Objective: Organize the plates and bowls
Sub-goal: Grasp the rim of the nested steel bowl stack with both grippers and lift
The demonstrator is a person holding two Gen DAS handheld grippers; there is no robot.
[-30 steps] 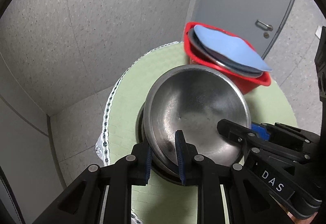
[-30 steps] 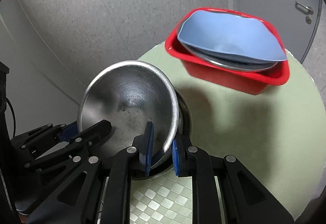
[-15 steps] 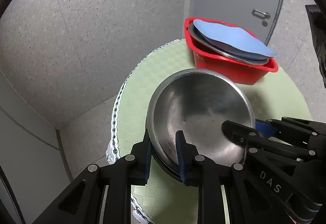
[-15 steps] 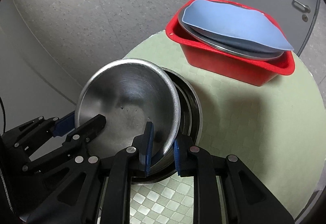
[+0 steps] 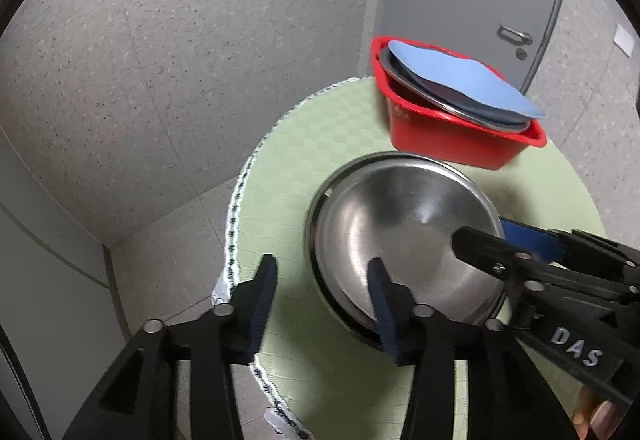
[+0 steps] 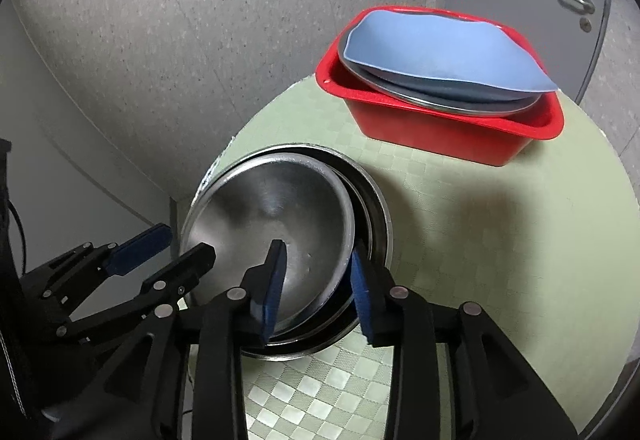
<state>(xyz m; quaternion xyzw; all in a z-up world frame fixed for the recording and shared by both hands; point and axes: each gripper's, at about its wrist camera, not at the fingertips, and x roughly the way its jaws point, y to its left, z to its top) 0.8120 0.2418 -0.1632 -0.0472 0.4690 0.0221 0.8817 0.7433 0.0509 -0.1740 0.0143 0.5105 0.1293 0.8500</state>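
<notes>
A steel bowl (image 5: 408, 236) (image 6: 268, 228) lies nested, slightly tilted, inside a larger steel bowl (image 6: 376, 212) on the round green table (image 5: 304, 160). My left gripper (image 5: 320, 304) is open, its jaws astride the bowl's near-left rim. My right gripper (image 6: 316, 288) is open, its jaws astride the bowl's right rim. A red tub (image 5: 448, 128) (image 6: 452, 132) at the back holds a steel plate under a light blue plate (image 5: 460, 76) (image 6: 444, 48).
The table's patterned edge (image 5: 236, 208) drops to a speckled grey floor at the left. A grey door with a handle (image 5: 514, 36) stands behind the tub. Green tabletop (image 6: 500, 240) lies right of the bowls.
Both grippers lowered the steel bowl into the larger bowl and opened, letting go of its rim. The cameras have drawn back a little.
</notes>
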